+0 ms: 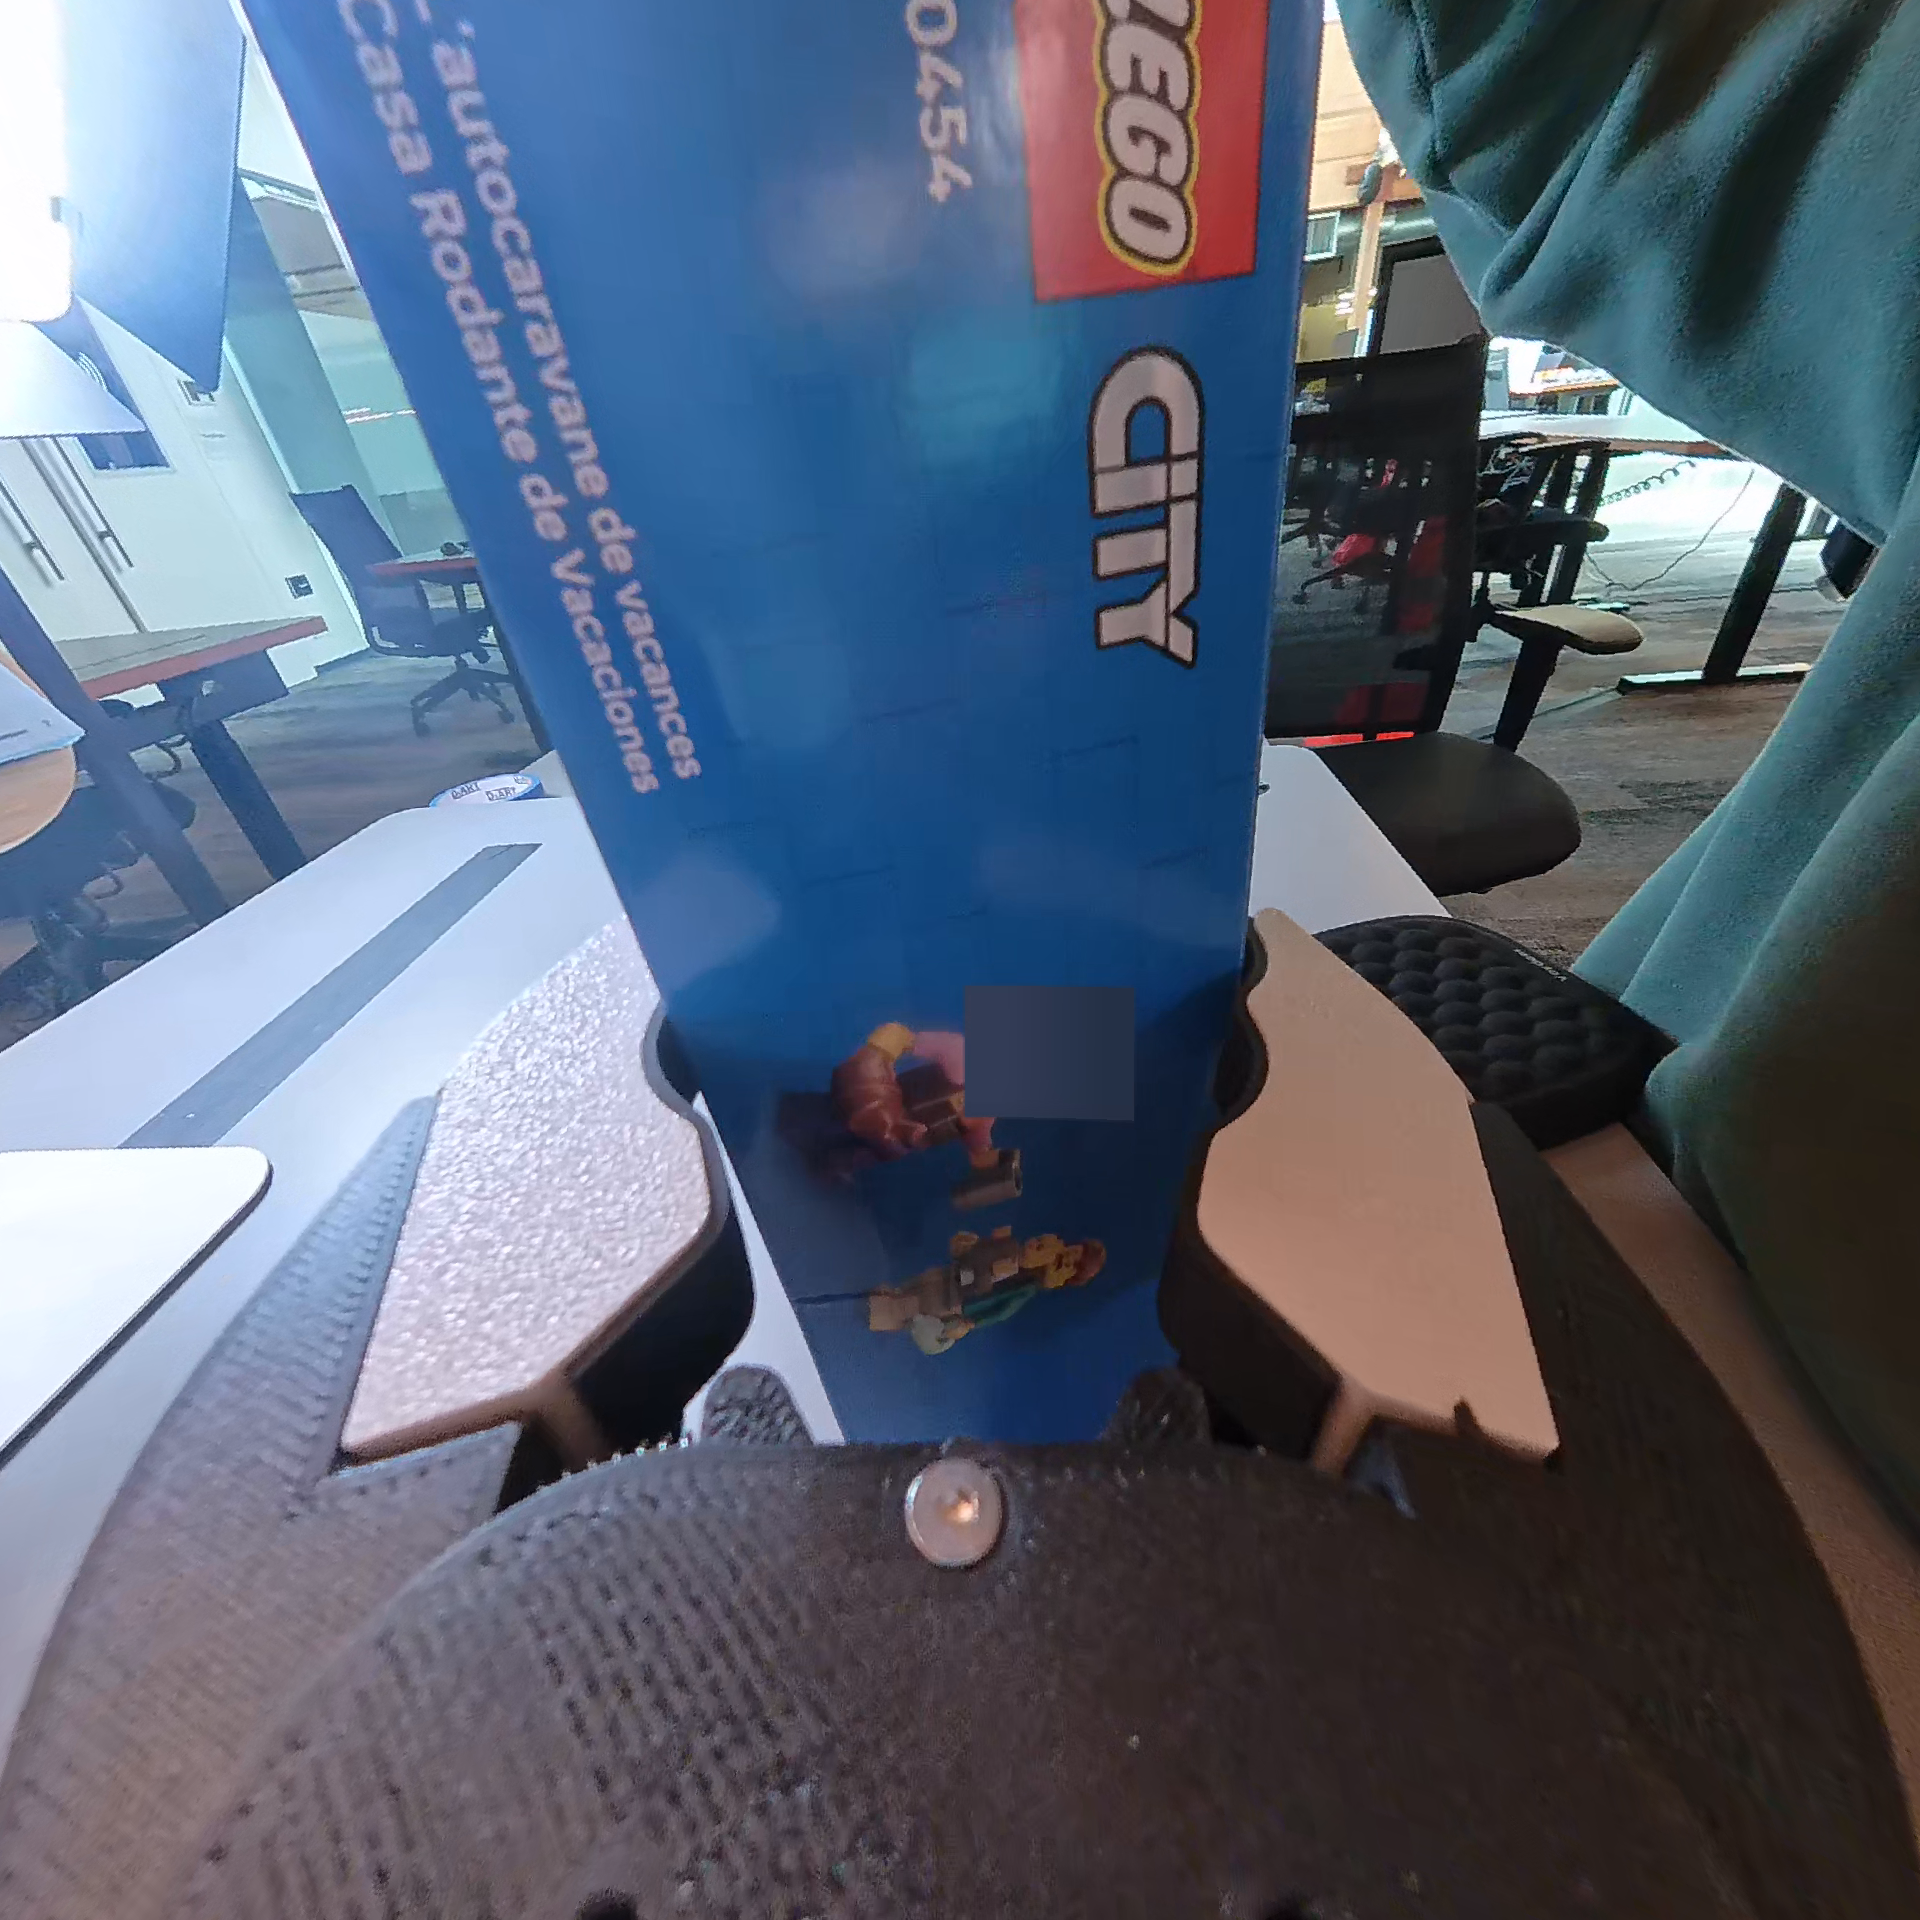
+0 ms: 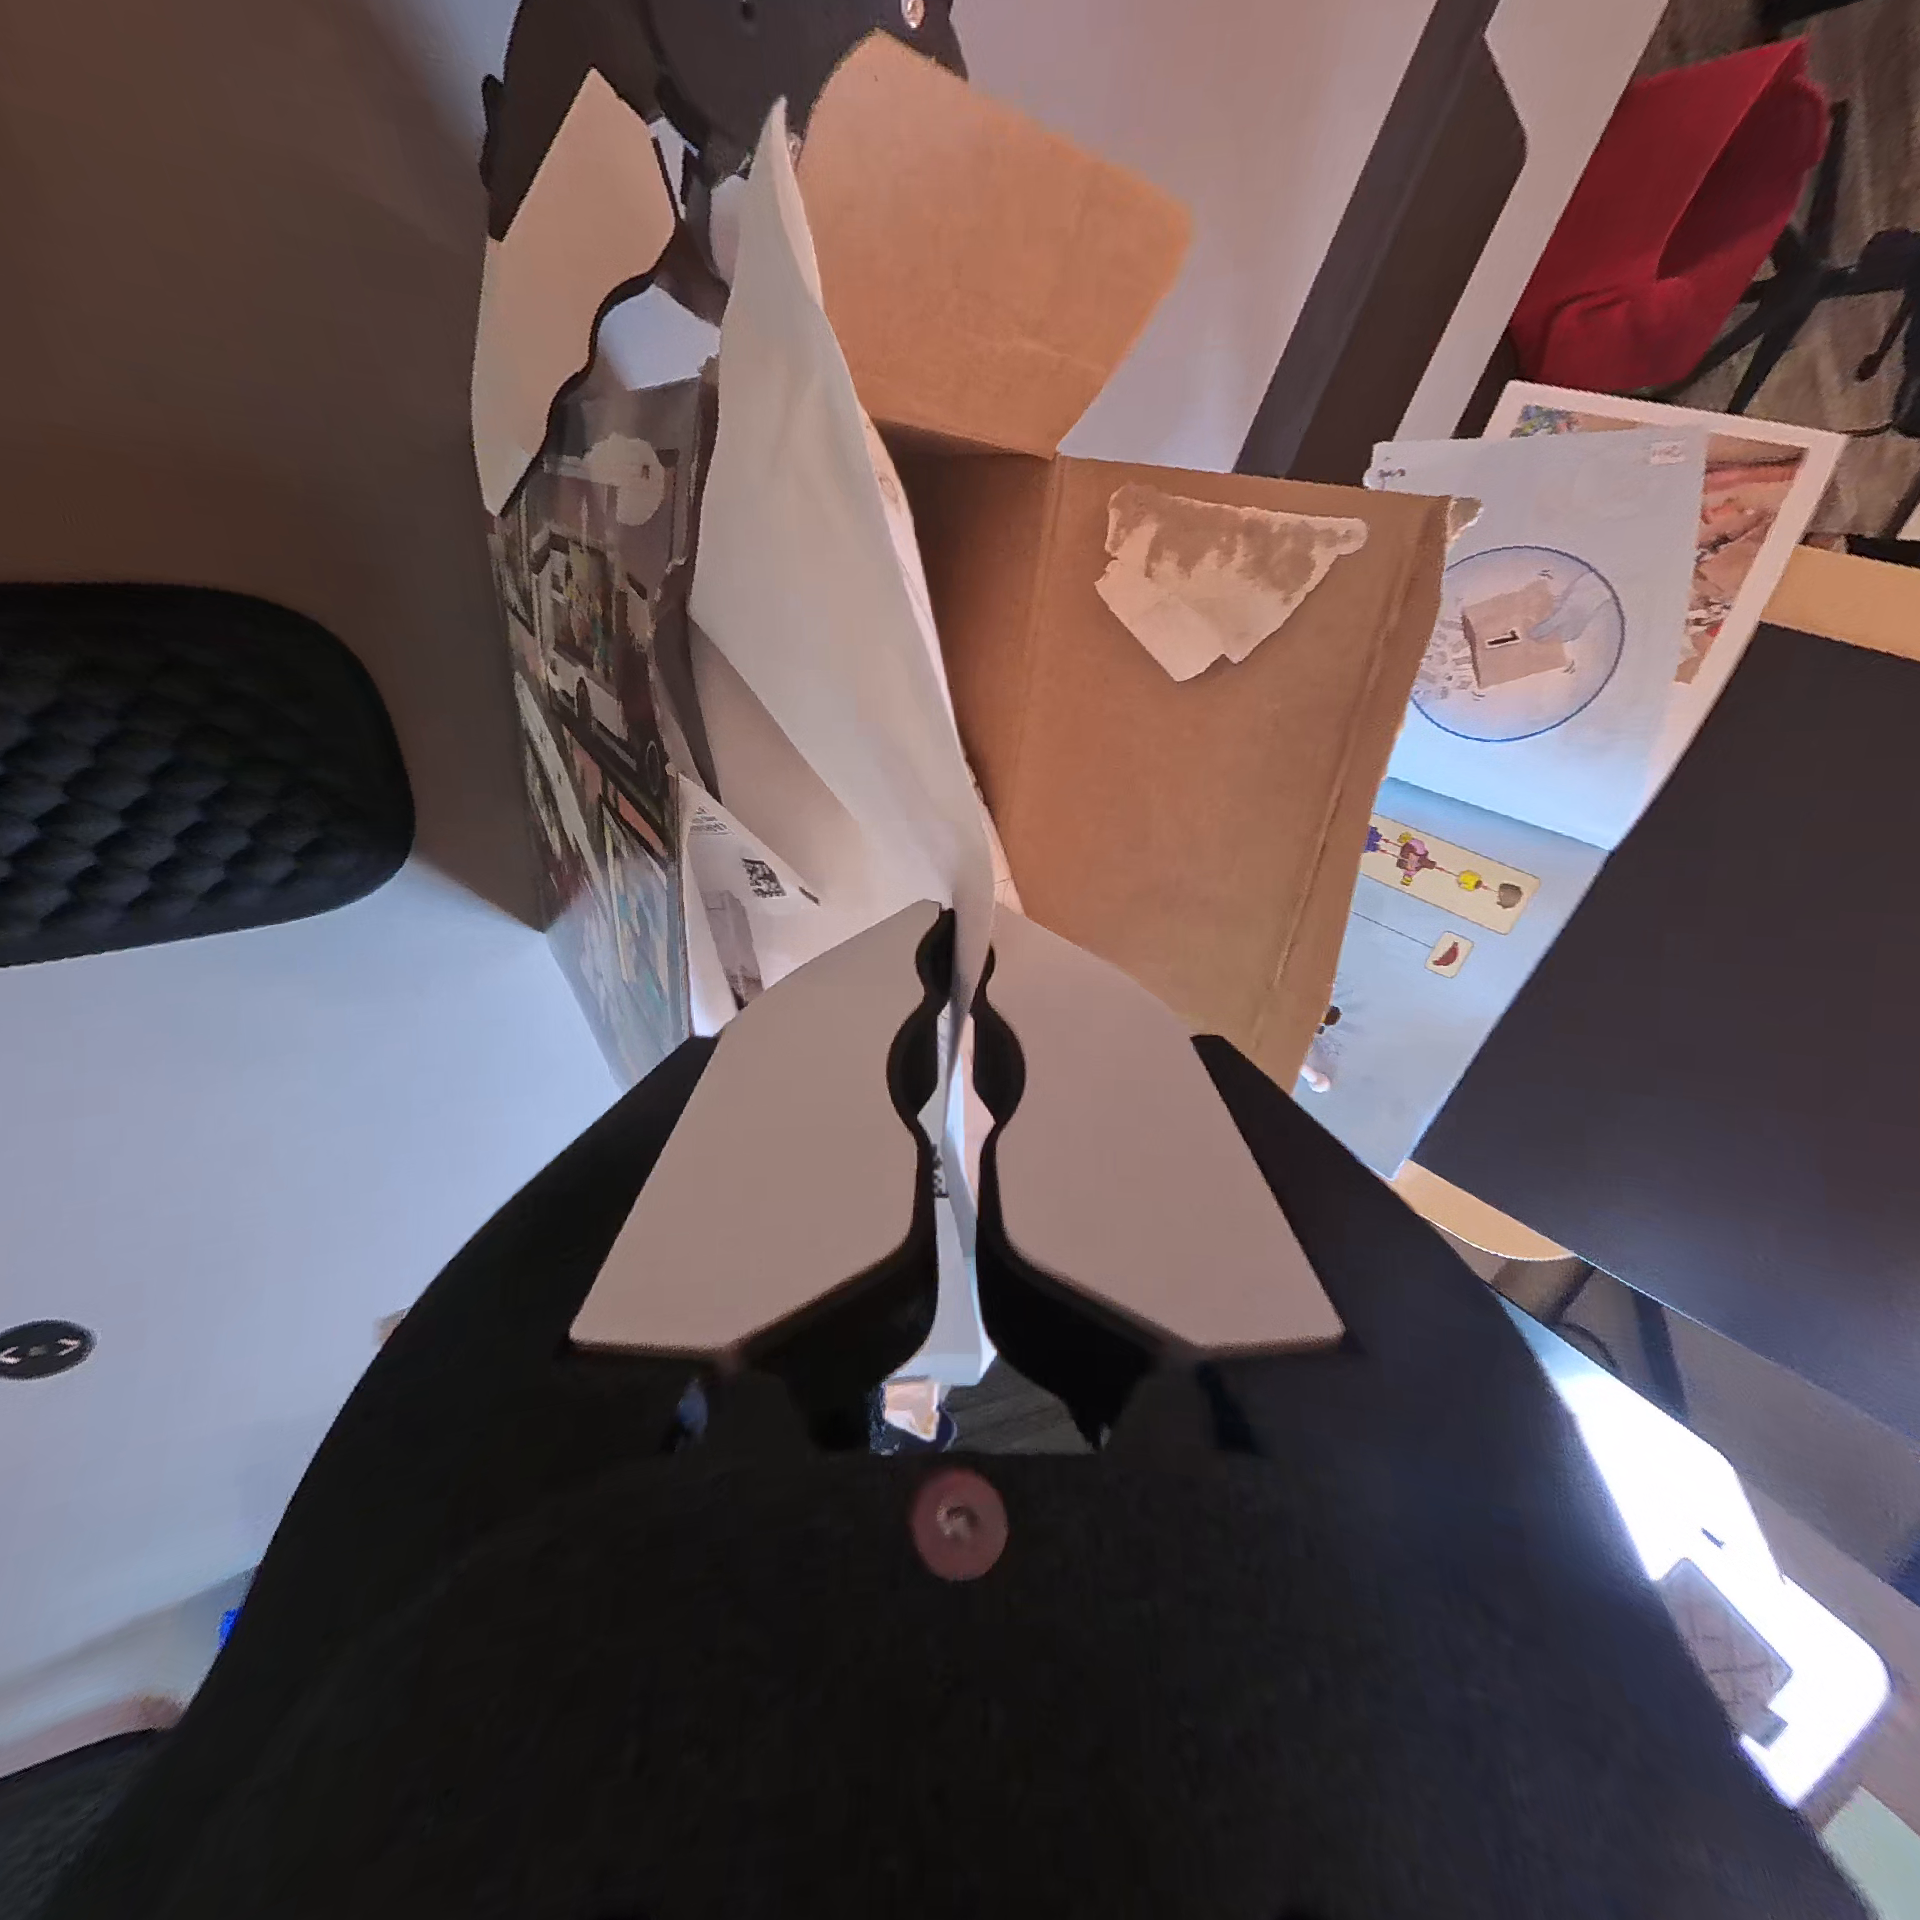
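The left hand-held gripper point(image 1: 956, 1039) clamped the blue toy box point(image 1: 883, 623) across its narrow side, both pads pressed to its edges; the box stood tall ahead of the fingers above the white bench point(image 1: 312, 935), apparently so that its open end faced the other tool. The right hand-held gripper point(image 2: 961, 966) was pressed together on one white paper bag point(image 2: 821, 540), which ran from its fingertips up into the box's opening, beside a raised brown flap point(image 2: 966, 239). To its right lay two instruction sheets point(image 2: 1538, 623). One black wrist rest point(image 2: 177, 769) sat to its left.
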A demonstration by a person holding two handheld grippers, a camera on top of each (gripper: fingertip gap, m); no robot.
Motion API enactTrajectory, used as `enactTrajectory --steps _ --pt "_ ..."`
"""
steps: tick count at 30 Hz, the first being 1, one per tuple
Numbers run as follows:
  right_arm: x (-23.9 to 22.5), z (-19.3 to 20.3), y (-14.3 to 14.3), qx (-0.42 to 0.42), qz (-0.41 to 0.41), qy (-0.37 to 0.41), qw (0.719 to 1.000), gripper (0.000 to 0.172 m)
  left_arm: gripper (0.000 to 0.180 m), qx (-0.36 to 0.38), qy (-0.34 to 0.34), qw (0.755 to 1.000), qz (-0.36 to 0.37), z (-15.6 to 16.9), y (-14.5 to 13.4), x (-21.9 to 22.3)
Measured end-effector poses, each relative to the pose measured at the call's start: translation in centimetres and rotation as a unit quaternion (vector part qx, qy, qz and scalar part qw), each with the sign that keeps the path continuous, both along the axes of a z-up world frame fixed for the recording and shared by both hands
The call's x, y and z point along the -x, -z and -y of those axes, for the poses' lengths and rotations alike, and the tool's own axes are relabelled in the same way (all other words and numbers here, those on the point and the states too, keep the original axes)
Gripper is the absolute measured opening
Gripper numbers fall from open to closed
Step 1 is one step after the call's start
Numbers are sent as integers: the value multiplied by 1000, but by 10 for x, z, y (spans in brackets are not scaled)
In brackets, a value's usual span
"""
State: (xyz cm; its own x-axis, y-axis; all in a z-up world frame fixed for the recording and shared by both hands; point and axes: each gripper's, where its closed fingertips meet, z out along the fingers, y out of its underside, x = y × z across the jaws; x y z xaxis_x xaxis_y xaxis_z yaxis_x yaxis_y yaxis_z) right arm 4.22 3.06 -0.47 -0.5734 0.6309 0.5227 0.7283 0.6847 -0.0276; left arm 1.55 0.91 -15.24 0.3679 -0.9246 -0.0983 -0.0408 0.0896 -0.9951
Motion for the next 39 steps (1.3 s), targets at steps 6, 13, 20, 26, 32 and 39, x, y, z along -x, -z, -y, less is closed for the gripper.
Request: enactTrajectory --steps 6,13,20,26,32,39 --pt "-8 -2 14 48 32 31 998 0 99 1 -4 1000 -3 0 0 0" --pt "-1 -3 2 30 3 23 999 5 100 -3 -6 1000 -5 0 0 -1" --pt "-5 -9 16 44 30 33 998 0 100 0 -9 1000 -6 -1 0 -1" --pt "-5 -13 18 41 25 35 998 1 100 1 -9 1000 -5 -2 0 -1" --pt "-2 -7 11 37 14 21 999 7 100 -1 -8 1000 -5 -1 0 -2" --pt "-10 -17 34 50 60 45 996 0 99 -2 -7 1000 -12 0 0 -4"
